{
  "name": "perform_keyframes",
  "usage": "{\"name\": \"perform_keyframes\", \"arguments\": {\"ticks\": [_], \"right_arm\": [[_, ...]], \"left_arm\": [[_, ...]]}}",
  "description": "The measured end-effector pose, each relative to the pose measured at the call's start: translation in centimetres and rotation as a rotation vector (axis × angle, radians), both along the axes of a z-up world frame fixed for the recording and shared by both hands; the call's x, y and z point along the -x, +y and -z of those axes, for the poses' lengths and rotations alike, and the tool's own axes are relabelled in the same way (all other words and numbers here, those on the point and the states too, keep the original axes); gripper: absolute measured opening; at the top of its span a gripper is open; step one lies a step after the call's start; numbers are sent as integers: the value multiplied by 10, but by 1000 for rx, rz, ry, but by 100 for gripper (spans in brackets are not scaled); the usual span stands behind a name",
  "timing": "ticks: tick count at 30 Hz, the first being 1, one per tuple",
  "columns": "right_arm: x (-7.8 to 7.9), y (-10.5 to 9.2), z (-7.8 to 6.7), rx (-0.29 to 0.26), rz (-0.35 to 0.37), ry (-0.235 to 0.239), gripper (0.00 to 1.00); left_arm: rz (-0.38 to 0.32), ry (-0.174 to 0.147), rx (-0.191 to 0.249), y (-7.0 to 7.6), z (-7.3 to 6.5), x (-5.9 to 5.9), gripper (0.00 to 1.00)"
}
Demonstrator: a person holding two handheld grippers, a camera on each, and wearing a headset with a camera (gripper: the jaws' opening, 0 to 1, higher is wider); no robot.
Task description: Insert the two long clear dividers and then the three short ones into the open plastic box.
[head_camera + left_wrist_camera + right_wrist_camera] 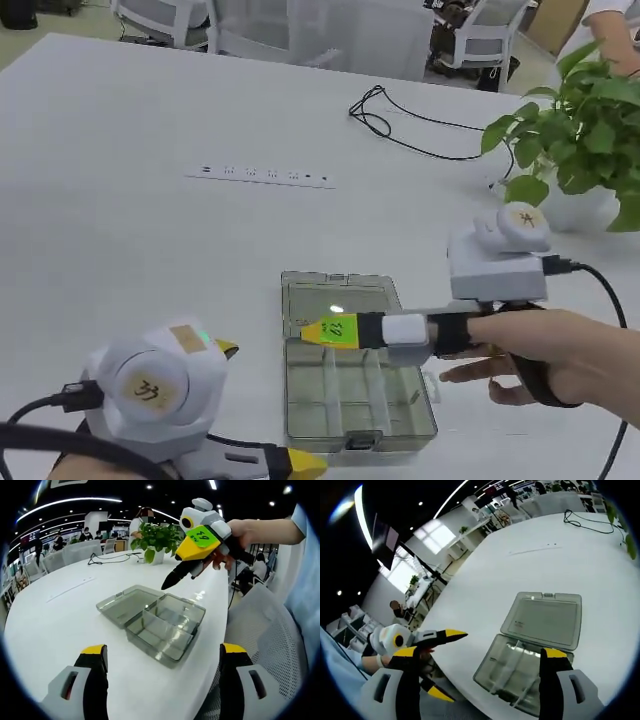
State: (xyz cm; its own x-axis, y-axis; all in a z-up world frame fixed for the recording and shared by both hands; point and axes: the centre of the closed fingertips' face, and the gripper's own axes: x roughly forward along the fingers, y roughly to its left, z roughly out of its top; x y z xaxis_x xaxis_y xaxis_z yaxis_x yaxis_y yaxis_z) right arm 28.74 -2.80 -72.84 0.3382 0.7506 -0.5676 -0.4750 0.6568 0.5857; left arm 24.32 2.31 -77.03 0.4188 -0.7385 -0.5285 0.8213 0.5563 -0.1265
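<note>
Right gripper (480, 651): hovering spread and empty, open plastic box (291, 400) just below, likely checking seated dividers (167, 625); left gripper (163, 647): waiting nearby, also spread.

plant (580, 120) partly beyond the right edge

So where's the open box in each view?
Head view: box lower centre, lid toward the top.
Left gripper view: box centre, lid on the left.
Right gripper view: box lower right, lid uppermost.
Shared landmark: black cable beyond the box.
</note>
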Motion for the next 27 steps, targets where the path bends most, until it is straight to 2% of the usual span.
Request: {"name": "perform_keyframes", "arguments": {"ticks": [1, 3, 4, 6, 9, 11, 12, 13, 17, 21, 22, 23, 24, 25, 27], "right_arm": [[-4, -2, -2, -11, 13, -39, 100], [-3, -11, 1, 5, 14, -59, 100], [-6, -15, 1, 6, 22, -95, 100], [-4, -22, 3, 12, 22, -89, 100], [-6, -30, 1, -6, 35, -144, 100], [-3, -39, 5, 26, 15, -163, 100], [-7, -43, 3, 35, 18, -220, 100], [-2, -44, 5, 38, 5, -203, 100], [-1, -55, 5, 33, 6, -258, 100], [0, -67, 5, 40, 17, -284, 100], [-3, -71, 2, 31, 30, -325, 100], [-1, -74, 3, 39, 25, -316, 100], [1, -76, 3, 48, 21, -321, 100], [1, -80, 3, 56, 23, -347, 100], [4, -83, 3, 57, 18, -347, 100]], "left_arm": [[0, 0, -2, -1, 0, 0, 94], [1, -1, -5, -2, 0, 0, 94], [0, 0, -6, -2, 0, 0, 94], [1, -1, -8, -4, -1, 0, 94], [3, 0, -11, -6, 0, 0, 94], [5, 2, -14, -8, 0, 1, 94], [6, 4, -16, -9, 0, 1, 94], [7, 4, -16, -9, 0, 2, 94], [11, 6, -20, -12, 0, 2, 94], [10, 4, -21, -14, 0, 2, 94], [10, 1, -22, -14, -1, 2, 94], [10, 0, -21, -15, -2, 2, 94], [11, 0, -21, -15, -2, 2, 94], [11, -2, -22, -16, -2, 2, 94], [13, -3, -26, -17, -2, 2, 94]]}}
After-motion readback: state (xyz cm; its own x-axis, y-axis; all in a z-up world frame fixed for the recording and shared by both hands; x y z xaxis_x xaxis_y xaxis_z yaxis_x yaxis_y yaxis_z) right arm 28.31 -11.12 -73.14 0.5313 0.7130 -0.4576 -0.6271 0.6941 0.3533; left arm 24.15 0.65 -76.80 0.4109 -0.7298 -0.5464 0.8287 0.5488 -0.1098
